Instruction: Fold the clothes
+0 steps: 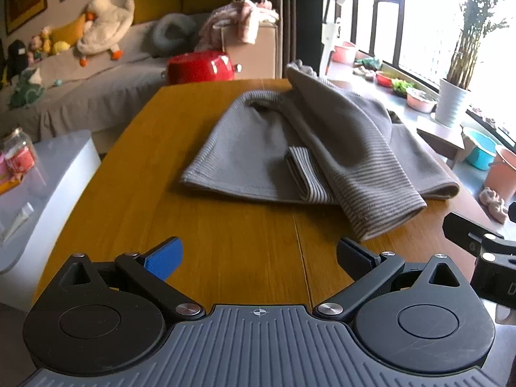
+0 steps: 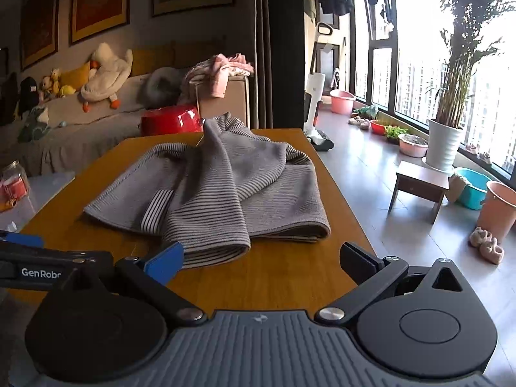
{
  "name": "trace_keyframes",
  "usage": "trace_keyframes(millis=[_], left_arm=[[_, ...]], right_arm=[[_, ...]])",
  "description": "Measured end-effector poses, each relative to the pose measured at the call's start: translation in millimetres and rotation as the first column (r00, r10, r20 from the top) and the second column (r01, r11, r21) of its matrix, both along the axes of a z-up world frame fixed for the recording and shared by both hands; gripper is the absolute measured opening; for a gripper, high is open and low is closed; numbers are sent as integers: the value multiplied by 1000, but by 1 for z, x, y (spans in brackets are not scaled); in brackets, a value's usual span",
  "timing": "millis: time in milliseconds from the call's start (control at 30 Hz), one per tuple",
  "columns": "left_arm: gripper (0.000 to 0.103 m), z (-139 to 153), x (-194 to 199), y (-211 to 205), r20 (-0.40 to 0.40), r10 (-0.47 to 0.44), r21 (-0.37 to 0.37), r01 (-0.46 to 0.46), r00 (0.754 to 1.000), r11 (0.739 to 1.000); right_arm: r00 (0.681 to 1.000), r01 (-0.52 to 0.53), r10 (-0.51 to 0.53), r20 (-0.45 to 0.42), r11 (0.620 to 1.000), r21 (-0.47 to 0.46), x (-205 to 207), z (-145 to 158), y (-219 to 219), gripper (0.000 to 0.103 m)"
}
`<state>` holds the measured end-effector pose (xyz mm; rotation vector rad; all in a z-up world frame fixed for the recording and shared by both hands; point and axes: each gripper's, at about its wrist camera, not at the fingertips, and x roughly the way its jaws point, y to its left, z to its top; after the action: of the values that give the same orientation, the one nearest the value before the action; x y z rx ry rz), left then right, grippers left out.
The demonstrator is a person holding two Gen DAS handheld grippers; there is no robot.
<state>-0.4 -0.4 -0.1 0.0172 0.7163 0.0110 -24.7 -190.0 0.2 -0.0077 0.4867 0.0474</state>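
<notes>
A grey striped sweater (image 1: 290,148) lies partly folded on the wooden table (image 1: 225,251), with one sleeve draped over the body toward the near edge. In the right wrist view the same sweater (image 2: 213,187) fills the middle of the table (image 2: 283,274). My left gripper (image 1: 258,258) is open over bare wood, short of the sweater's hem. Its body shows at the left edge of the right wrist view. My right gripper (image 2: 261,261) is open too, just in front of the sleeve cuff (image 2: 213,251), holding nothing.
A red pot (image 1: 200,66) sits beyond the table's far end, with a sofa (image 1: 80,93) carrying plush toys behind it. A white stand with a jar (image 1: 19,154) is on the left. To the right are a small stool (image 2: 419,183), basins and a potted plant (image 2: 445,142).
</notes>
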Motion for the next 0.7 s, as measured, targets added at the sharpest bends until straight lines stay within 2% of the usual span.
trace_keyframes(millis=[400,500,700], left_arm=[[103,-11,-17,-11,-44,-12,-12,12,999,1000],[103,-10,4,-1,-92,-15,-46,10,996,999],[103,-9,5,0,-91,-13,-58,7,996,998]], right_arm=[[997,18,-14,-81,999,39,6,-7,-2,103],[996,15,-11,-83,999,39,5,-7,-2,103],[996,14,-11,-88,999,37,7,-5,-2,103]])
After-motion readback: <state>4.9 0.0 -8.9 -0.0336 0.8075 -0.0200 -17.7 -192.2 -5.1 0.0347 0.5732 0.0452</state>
